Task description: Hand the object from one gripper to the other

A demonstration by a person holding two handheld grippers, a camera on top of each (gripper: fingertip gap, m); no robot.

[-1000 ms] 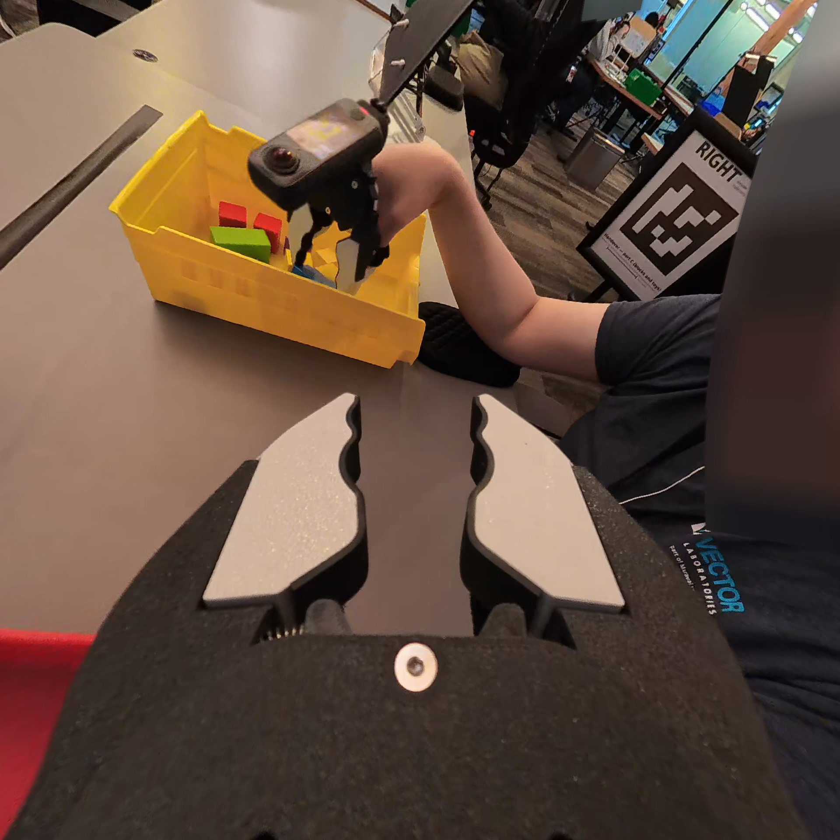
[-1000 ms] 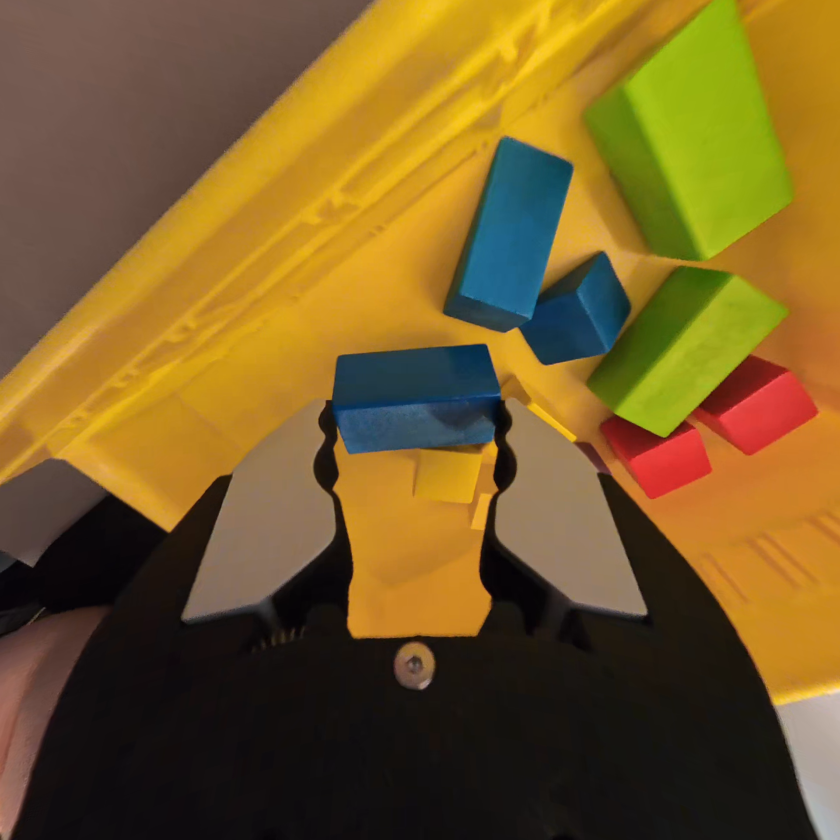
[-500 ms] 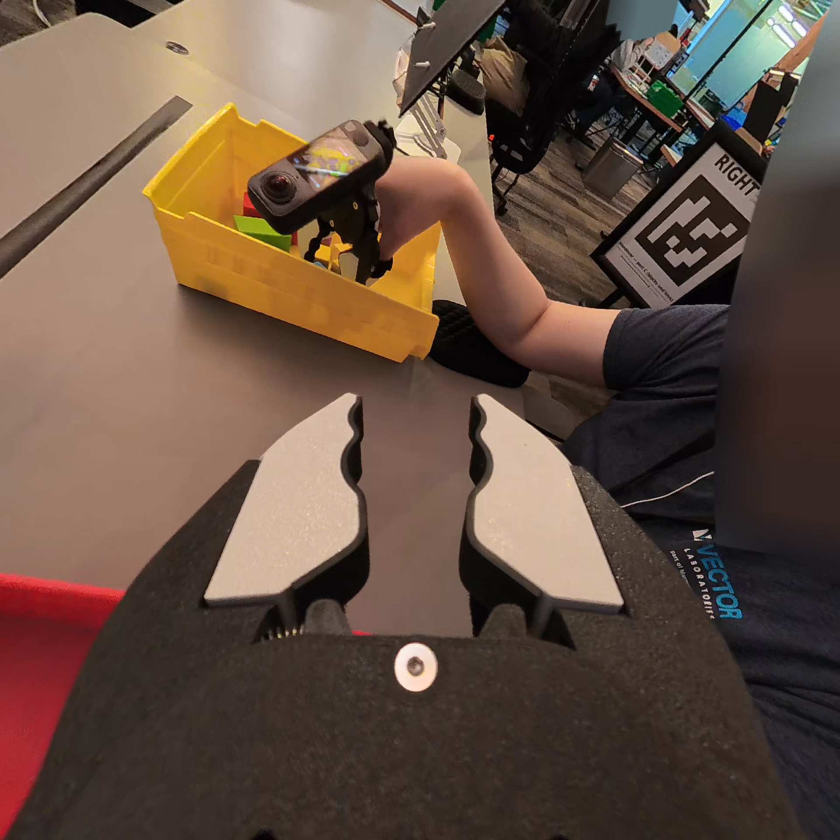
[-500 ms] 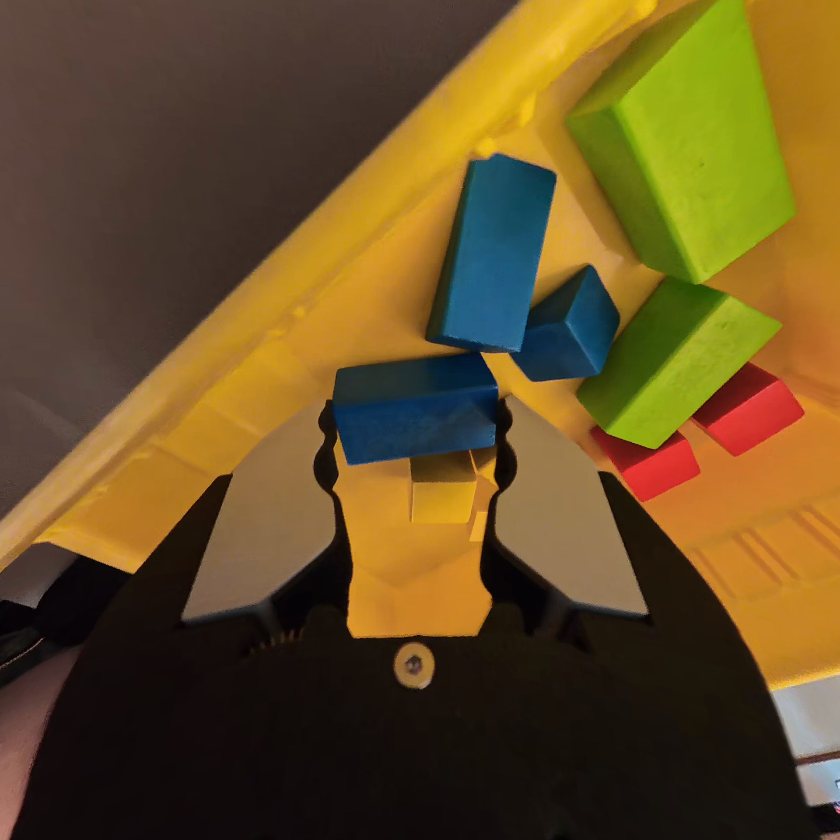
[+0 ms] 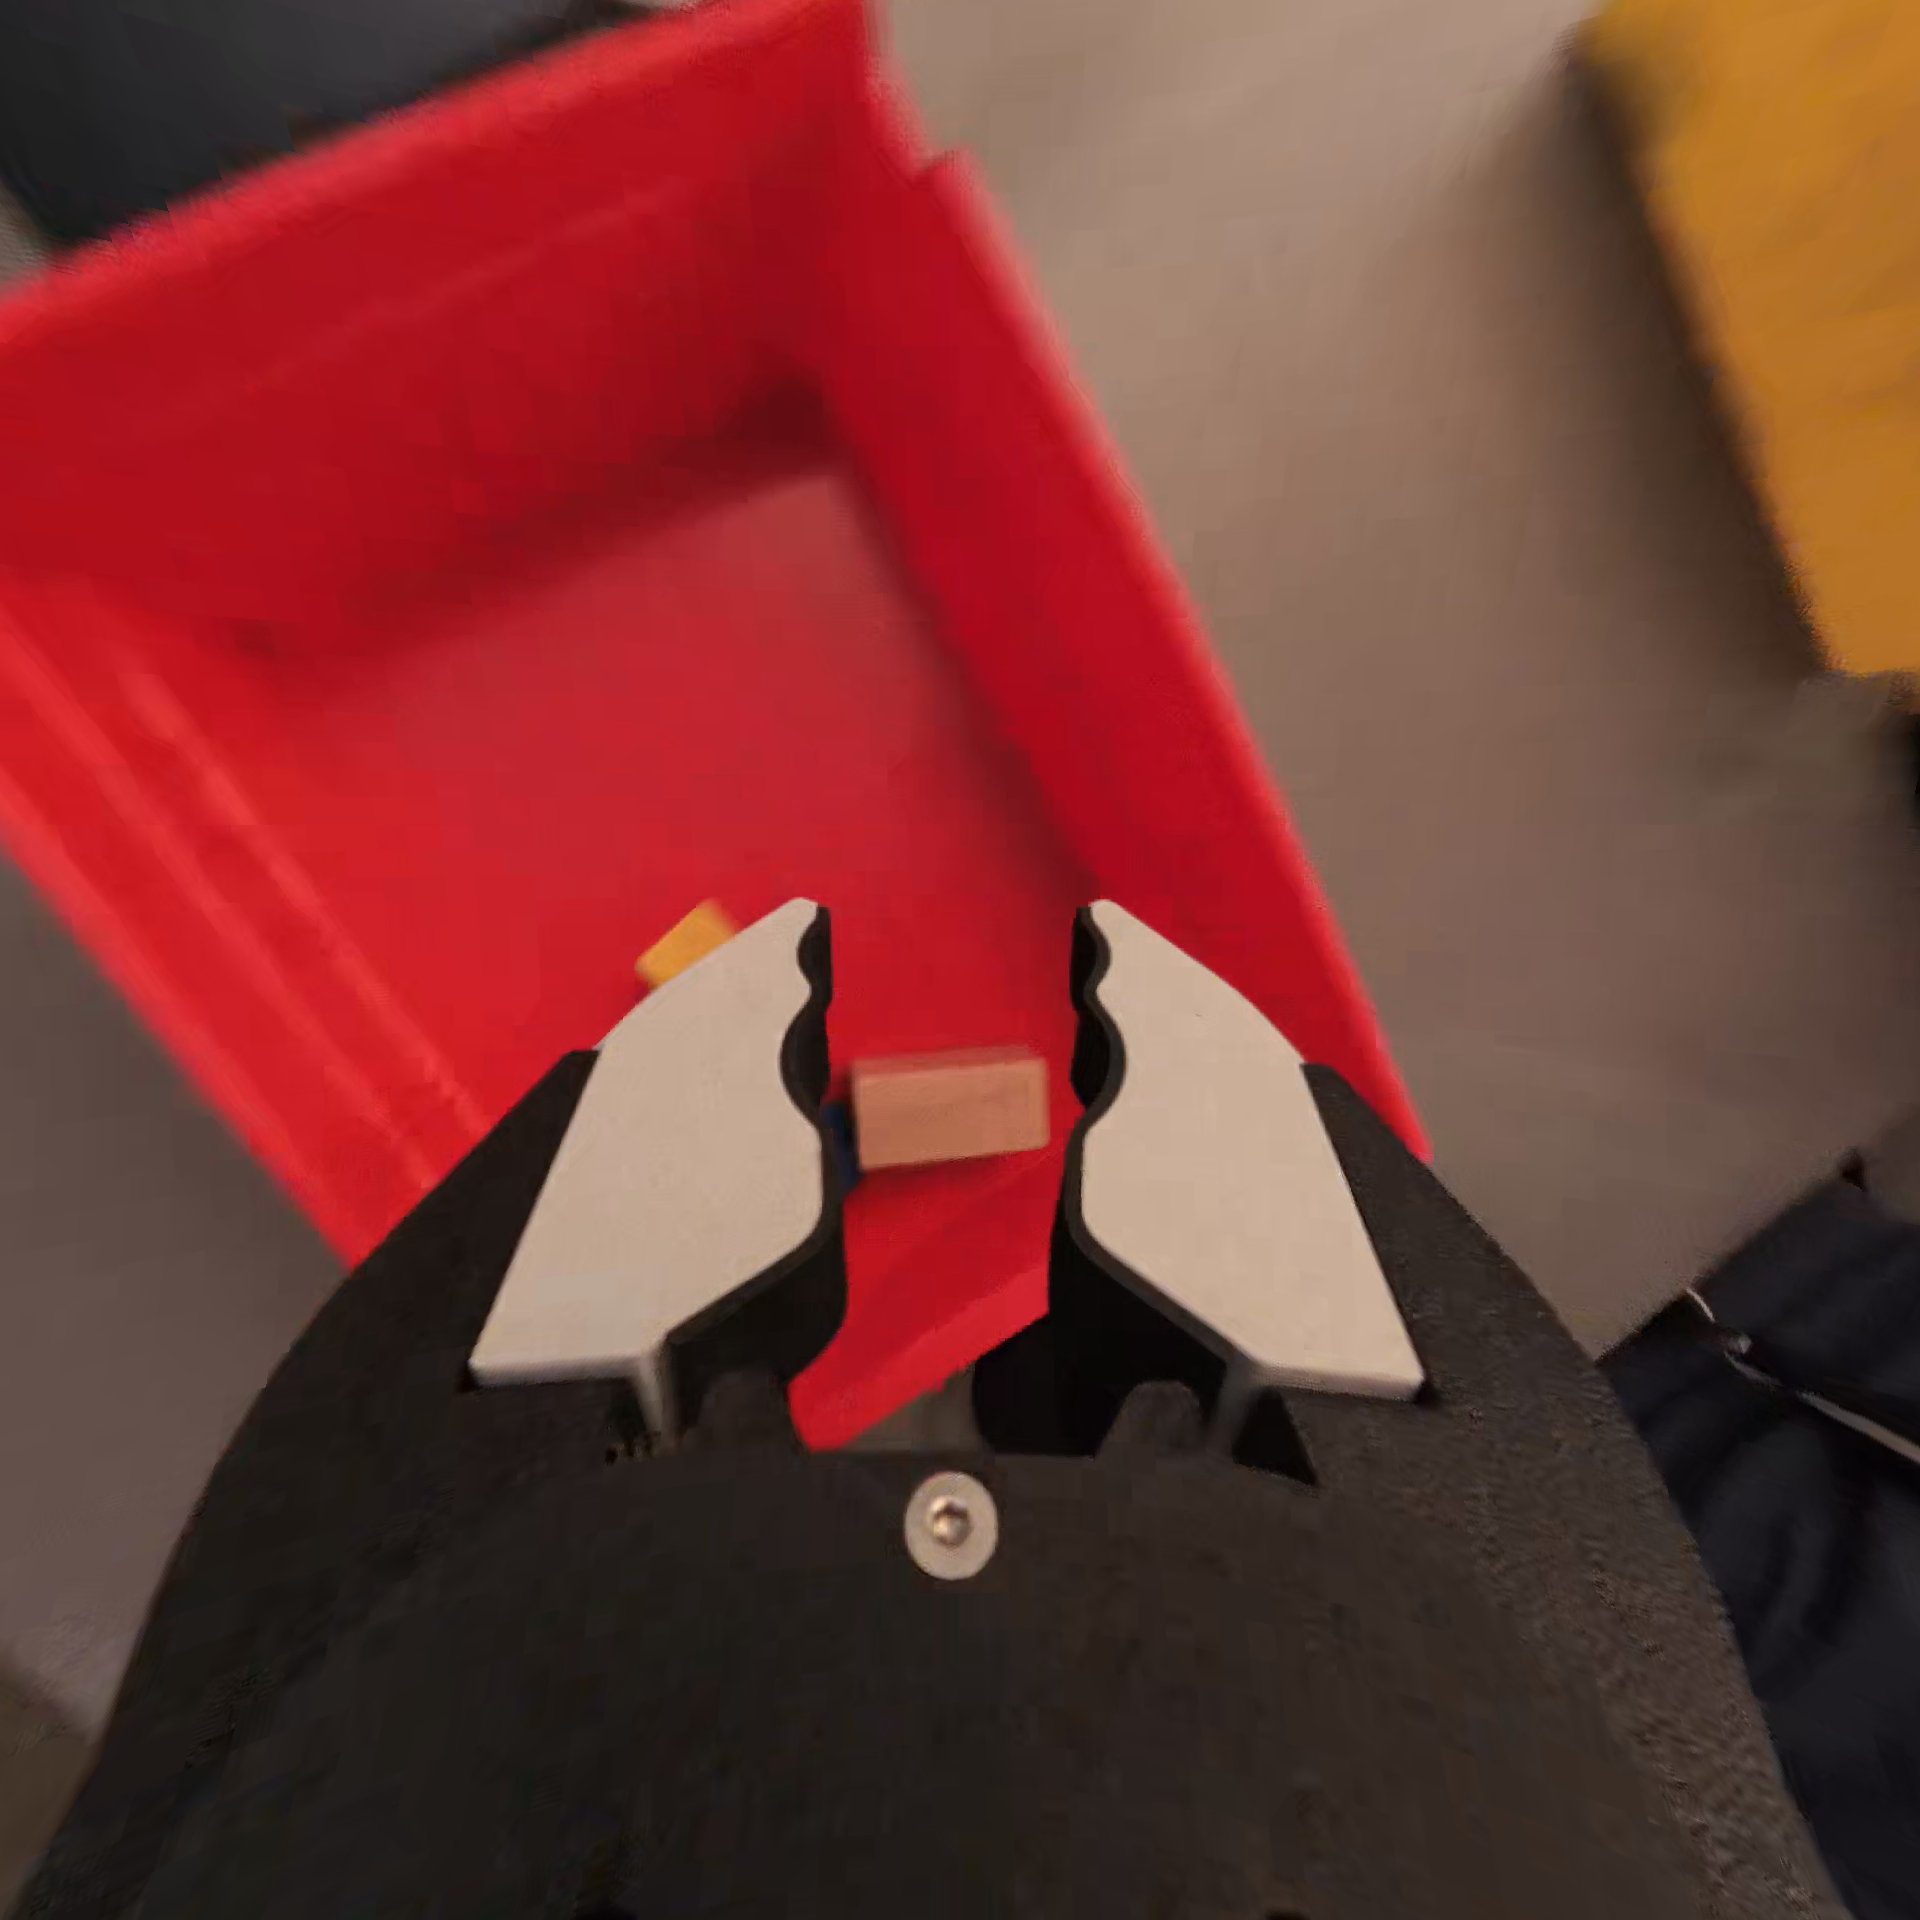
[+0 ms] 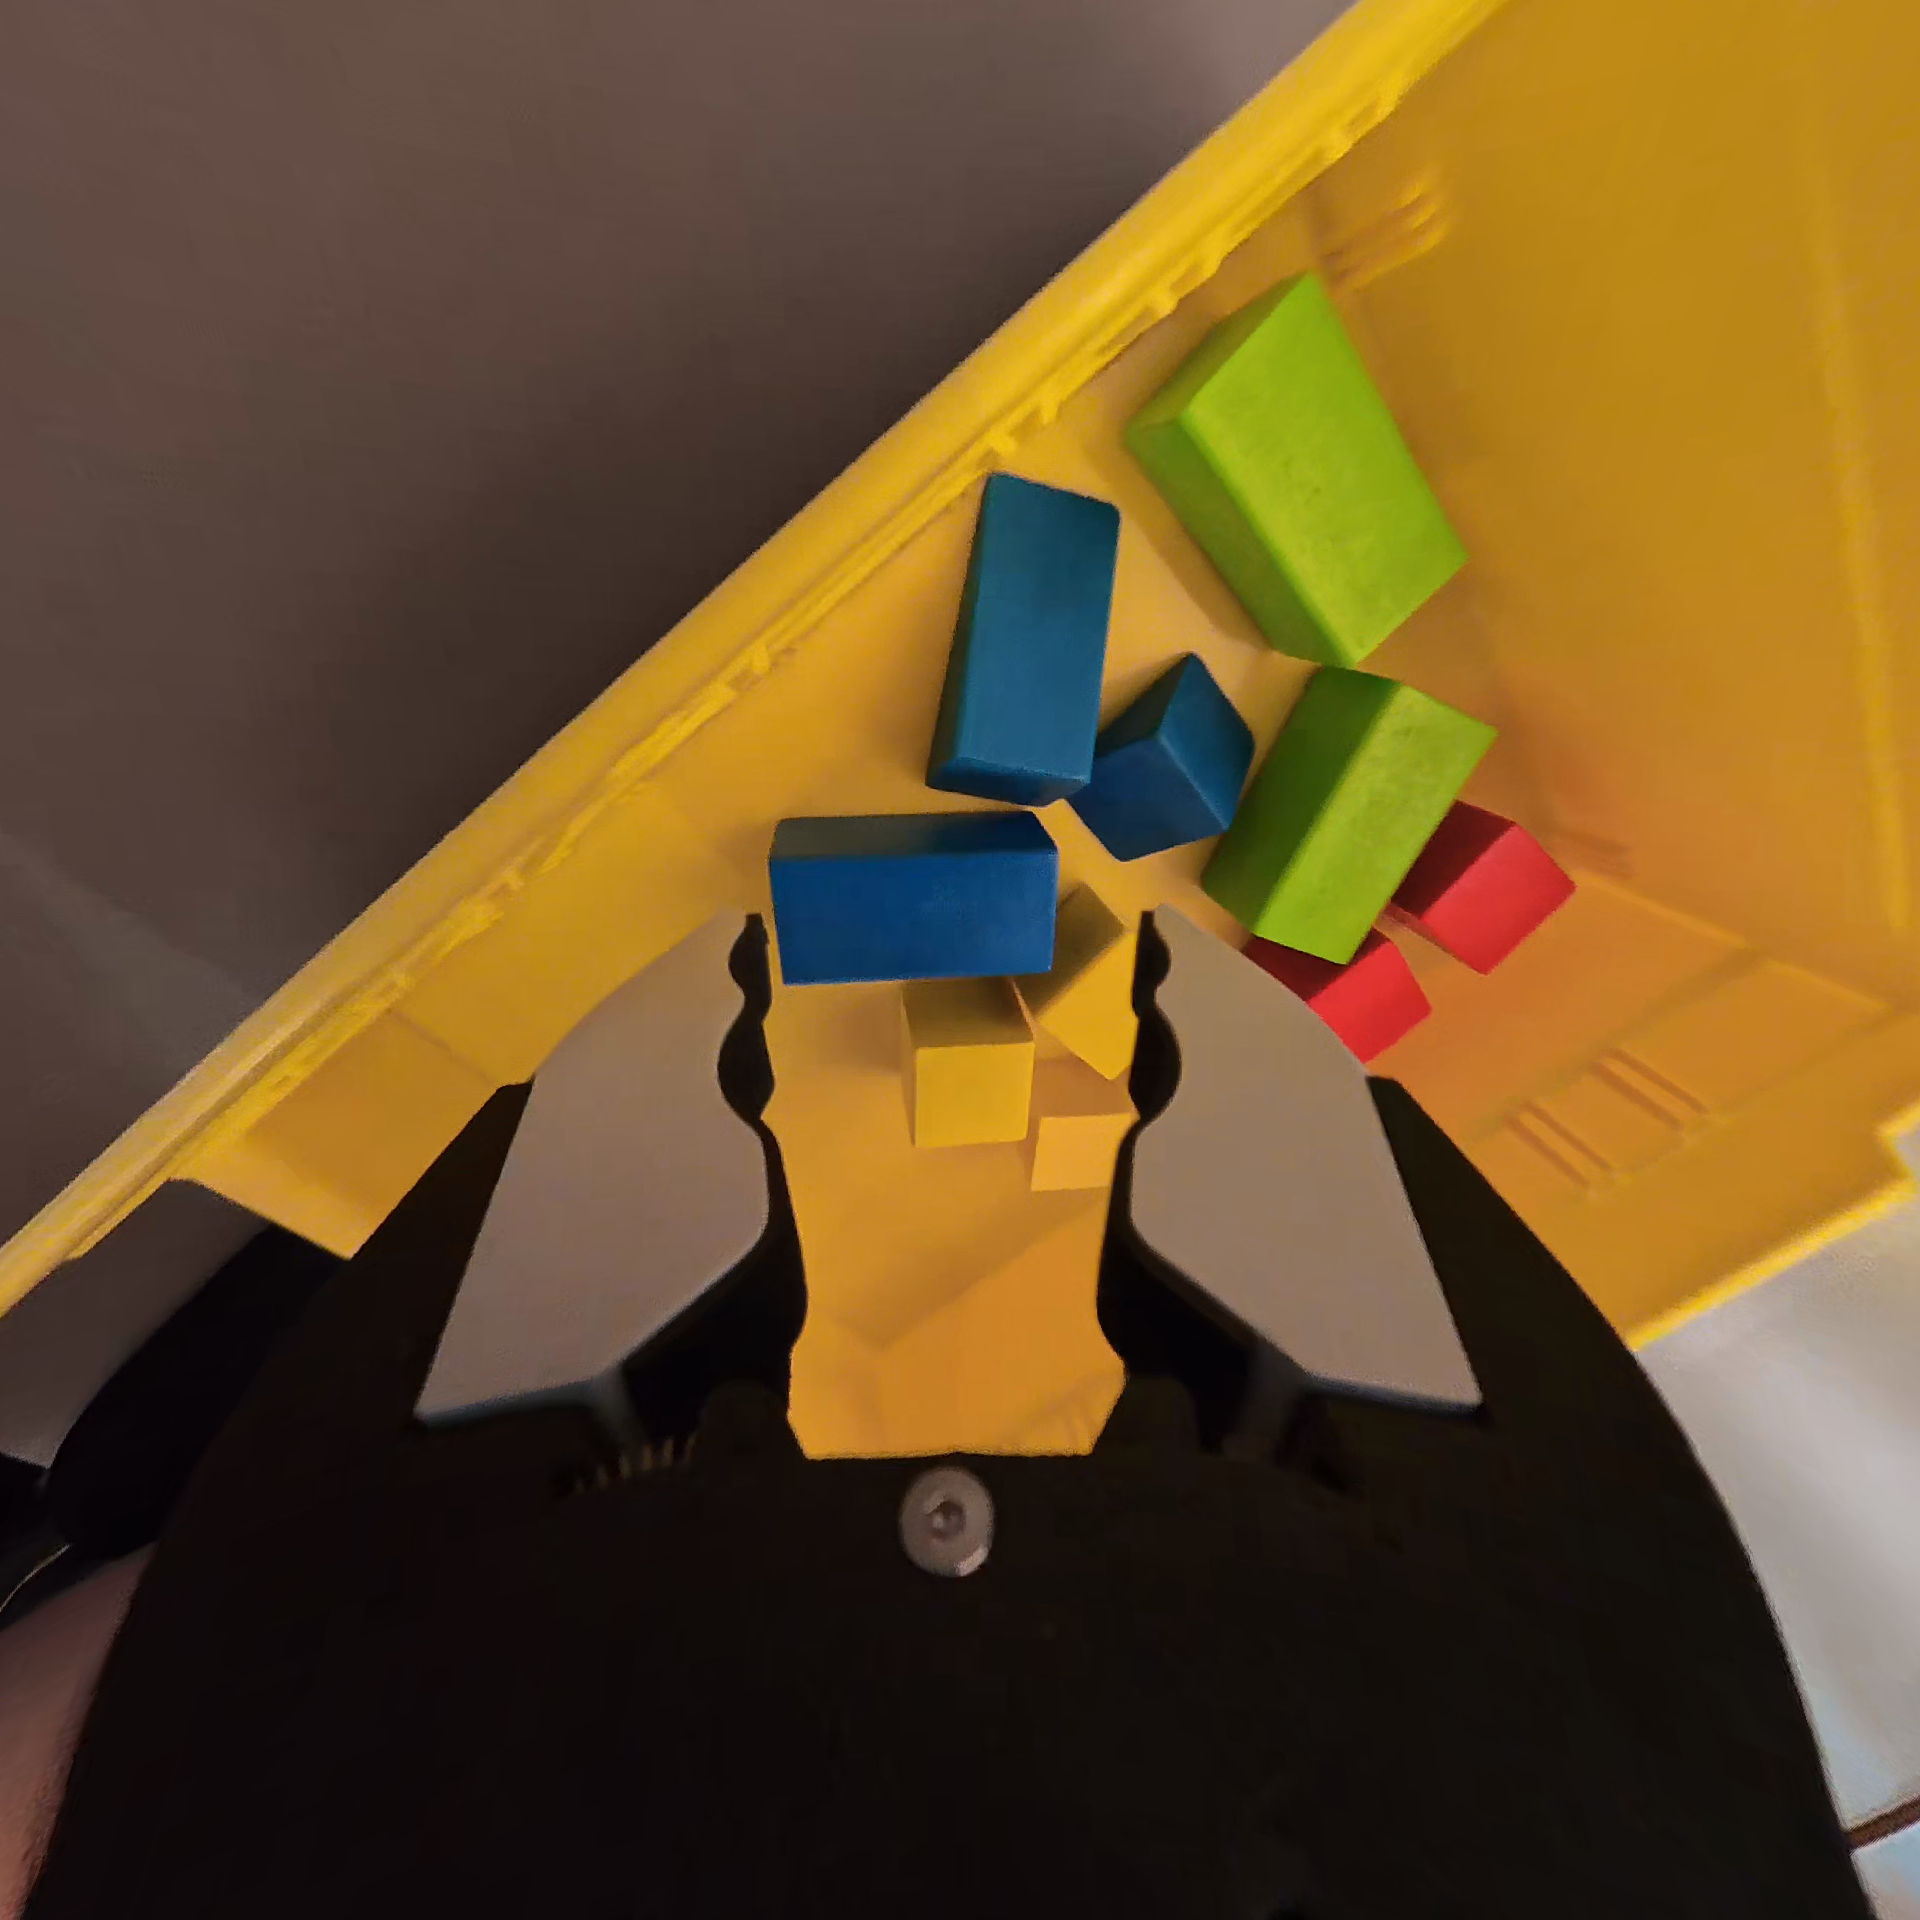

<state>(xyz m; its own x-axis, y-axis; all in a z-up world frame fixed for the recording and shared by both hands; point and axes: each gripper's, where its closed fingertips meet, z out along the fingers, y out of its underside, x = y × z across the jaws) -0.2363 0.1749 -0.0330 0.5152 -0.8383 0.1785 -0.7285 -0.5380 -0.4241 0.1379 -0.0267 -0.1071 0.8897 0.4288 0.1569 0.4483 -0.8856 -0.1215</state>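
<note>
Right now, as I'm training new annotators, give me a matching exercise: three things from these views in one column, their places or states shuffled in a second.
Column one:
1. tan block
2. largest green block
3. left gripper

Column two:
A. lying in the yellow bin
B. open, holding nothing
C. lying in the red bin

Pairs: 1-C, 2-A, 3-B.

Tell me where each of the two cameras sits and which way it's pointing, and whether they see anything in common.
Left wrist view: sits on the left gripper, looks down into the red bin holding a tan block; its open grey fingers show.
Right wrist view: sits on the right gripper, looks down into the yellow bin; a blue block lies at its open fingertips.
Shared: probably the yellow bin, a blurred yellow shape at the left view's top right edge.
</note>
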